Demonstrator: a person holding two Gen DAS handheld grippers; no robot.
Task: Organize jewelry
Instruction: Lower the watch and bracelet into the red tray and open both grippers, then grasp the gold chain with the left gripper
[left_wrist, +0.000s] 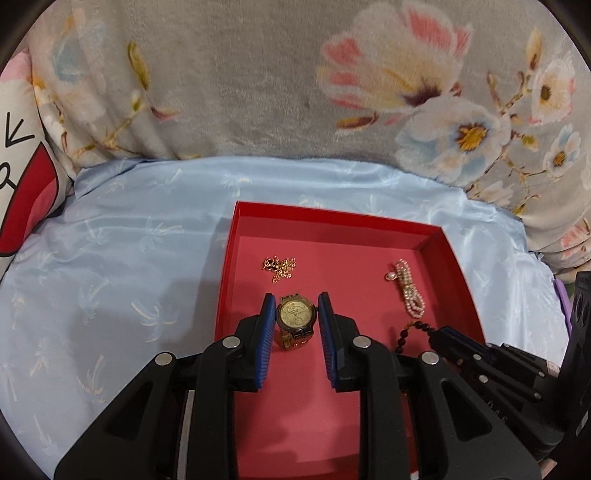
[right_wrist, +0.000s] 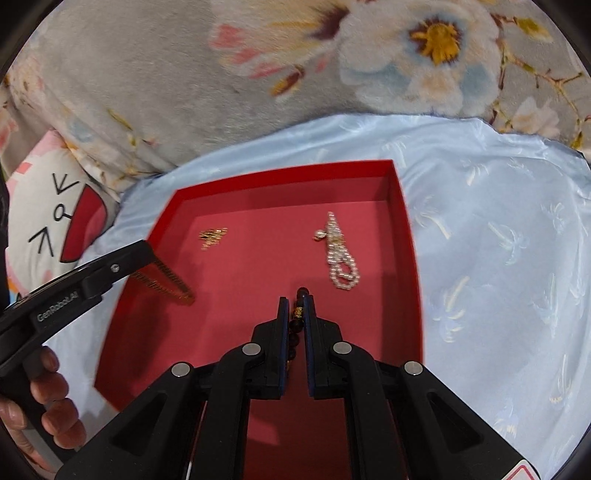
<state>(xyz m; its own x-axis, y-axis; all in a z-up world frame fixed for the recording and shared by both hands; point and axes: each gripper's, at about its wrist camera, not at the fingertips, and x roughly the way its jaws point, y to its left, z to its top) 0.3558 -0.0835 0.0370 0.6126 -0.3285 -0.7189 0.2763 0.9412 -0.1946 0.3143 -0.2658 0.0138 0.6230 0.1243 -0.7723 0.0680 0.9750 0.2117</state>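
A red tray (left_wrist: 332, 218) lies on the blue sheet. Inside it are a gold chain (left_wrist: 279, 266), a pearl bracelet (left_wrist: 406, 288) and a gold watch (left_wrist: 296, 318). My left gripper (left_wrist: 296, 314) sits around the watch with its blue pads close on either side; a small gap shows on the right. My right gripper (right_wrist: 297, 306) is shut on a dark bead bracelet (right_wrist: 298, 314) above the tray floor; the beads (left_wrist: 406, 334) hang from it in the left wrist view. The chain (right_wrist: 212, 236) and pearls (right_wrist: 340, 254) also show in the right wrist view.
A grey floral blanket (left_wrist: 258, 81) rises behind the tray. A white and red cushion (left_wrist: 22, 177) lies at the left. Light blue satin sheet (right_wrist: 498, 240) surrounds the tray (right_wrist: 410, 236). The person's hand (right_wrist: 48, 398) holds the left gripper handle.
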